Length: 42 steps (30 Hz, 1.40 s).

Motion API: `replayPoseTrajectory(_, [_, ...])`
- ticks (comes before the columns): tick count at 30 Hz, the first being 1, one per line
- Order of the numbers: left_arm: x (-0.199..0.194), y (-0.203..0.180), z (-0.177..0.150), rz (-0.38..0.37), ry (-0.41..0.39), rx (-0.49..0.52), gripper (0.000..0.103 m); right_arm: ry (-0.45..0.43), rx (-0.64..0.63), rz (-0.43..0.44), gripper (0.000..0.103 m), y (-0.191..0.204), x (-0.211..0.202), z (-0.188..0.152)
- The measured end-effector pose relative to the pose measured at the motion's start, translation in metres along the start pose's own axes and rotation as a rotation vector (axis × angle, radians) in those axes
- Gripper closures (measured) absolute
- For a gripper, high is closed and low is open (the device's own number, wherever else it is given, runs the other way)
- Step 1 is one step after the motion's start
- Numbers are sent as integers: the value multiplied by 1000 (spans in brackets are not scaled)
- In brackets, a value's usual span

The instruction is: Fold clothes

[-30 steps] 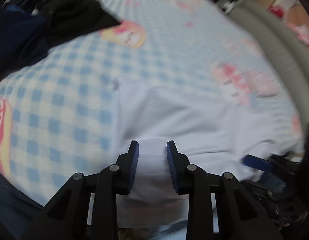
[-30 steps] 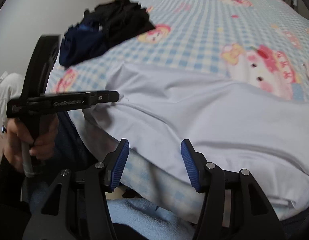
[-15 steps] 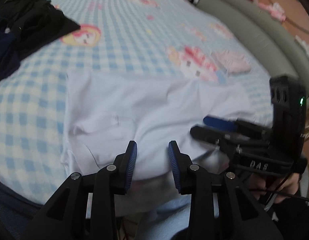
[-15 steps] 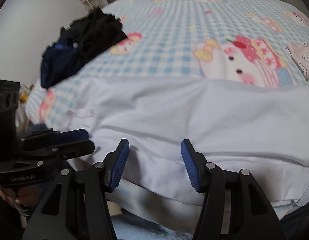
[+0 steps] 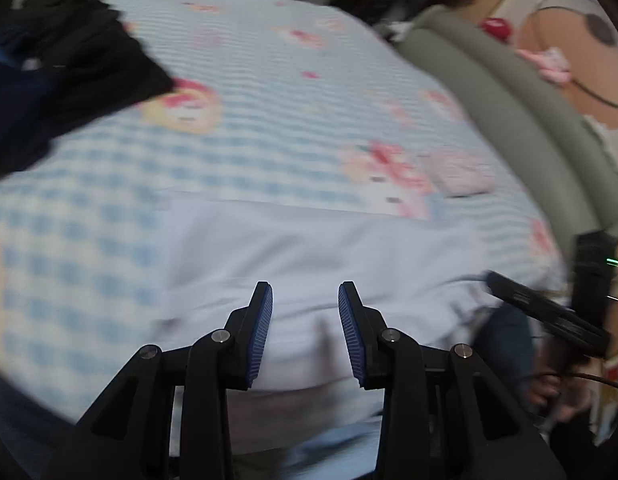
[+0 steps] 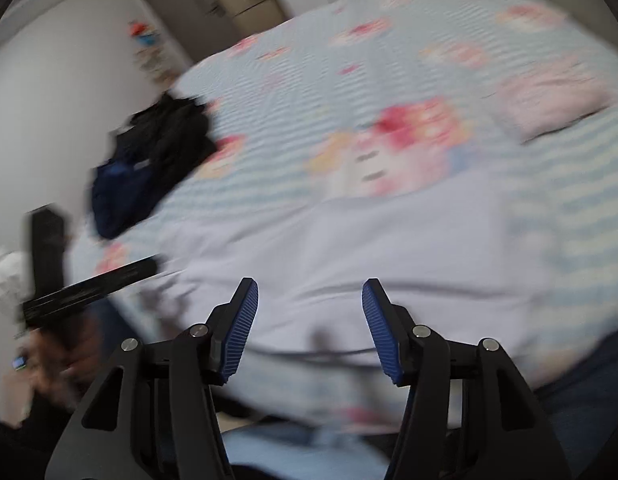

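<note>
A white garment (image 5: pixel 309 248) lies spread flat along the near edge of the bed, also seen in the right wrist view (image 6: pixel 349 248). My left gripper (image 5: pixel 305 292) hovers over its near hem with the jaws apart and no cloth pinched between them. My right gripper (image 6: pixel 309 288) stands open over the same hem further along, also with nothing in it. Each gripper shows in the other's view: the right one (image 5: pixel 549 312) at the right edge, the left one (image 6: pixel 89 284) at the left, held by a hand. Both views are blurred.
The bed carries a blue checked sheet (image 5: pixel 249 60) with cartoon prints. A heap of black and navy clothes (image 5: pixel 69 80) lies at the far left (image 6: pixel 157 152). A small folded pink item (image 5: pixel 457 172) sits to the right (image 6: pixel 549 96). A grey padded bed edge (image 5: pixel 509 92) curves along the right.
The fold of white cloth between my left fingers a second ago is gone and those jaws stand wider. My right gripper has swung sideways along the hem and rolled.
</note>
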<state>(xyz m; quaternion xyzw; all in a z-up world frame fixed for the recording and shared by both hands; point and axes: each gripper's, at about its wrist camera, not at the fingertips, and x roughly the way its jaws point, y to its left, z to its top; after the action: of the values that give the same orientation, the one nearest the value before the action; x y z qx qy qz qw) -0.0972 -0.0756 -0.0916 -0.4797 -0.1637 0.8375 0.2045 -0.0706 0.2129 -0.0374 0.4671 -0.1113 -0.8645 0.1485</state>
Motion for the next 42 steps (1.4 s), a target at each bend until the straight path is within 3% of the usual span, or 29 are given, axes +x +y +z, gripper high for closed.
replayPoseTrajectory(1, [10,-5,-2,14,26,7,67,19,21,-32,47,-12,4,-1])
replayPoseTrajectory(3, [31,-6,-6,148,94,6,67,54,69,-80,50,-36,5,-4])
replayPoseTrajectory(4, [31,-1,-9,178,102,-17,67,71,95,-99,52,-48,3,-6])
replayPoseTrajectory(6, [17,6,-7,128,65,-60,67,63,137,-96,54,-68,-9,-8])
replayPoseTrajectory(9, [1,6,6,125,-25,-60,67,-13,113,-126,47,-76,-33,2])
replayPoseTrajectory(13, [16,17,24,98,-38,-108,66,-6,122,-124,47,-86,-11,14])
replayPoseTrajectory(15, [33,28,22,202,8,-113,66,42,129,-139,49,-90,10,7])
replayPoseTrajectory(17, [37,41,18,291,10,-100,74,72,133,-161,51,-95,25,-2])
replayPoseTrajectory(21, [25,52,18,265,-6,-142,74,60,163,-149,49,-105,22,-13])
replayPoseTrajectory(24, [19,36,18,234,-33,-121,74,57,155,-159,49,-103,18,-11])
replayPoseTrajectory(26, [14,21,16,181,-61,-105,73,32,173,-115,49,-101,7,-10])
replayPoseTrajectory(29, [17,-10,6,80,-54,-49,70,9,185,41,44,-93,-3,-11])
replayPoseTrajectory(30, [23,-20,1,67,-34,-27,70,18,165,32,42,-89,-1,-13])
replayPoseTrajectory(32, [38,-32,-9,97,29,13,70,80,114,-57,43,-84,14,-17])
replayPoseTrajectory(34, [50,-35,-18,168,85,62,70,131,108,-90,43,-87,22,-25])
replayPoseTrajectory(37, [39,-39,-19,266,100,123,64,125,108,-144,37,-95,12,-29])
replayPoseTrajectory(38, [33,-41,-15,252,87,115,65,121,116,-148,34,-99,9,-29])
replayPoseTrajectory(42, [22,-58,-4,51,8,88,65,71,305,108,34,-122,4,-28])
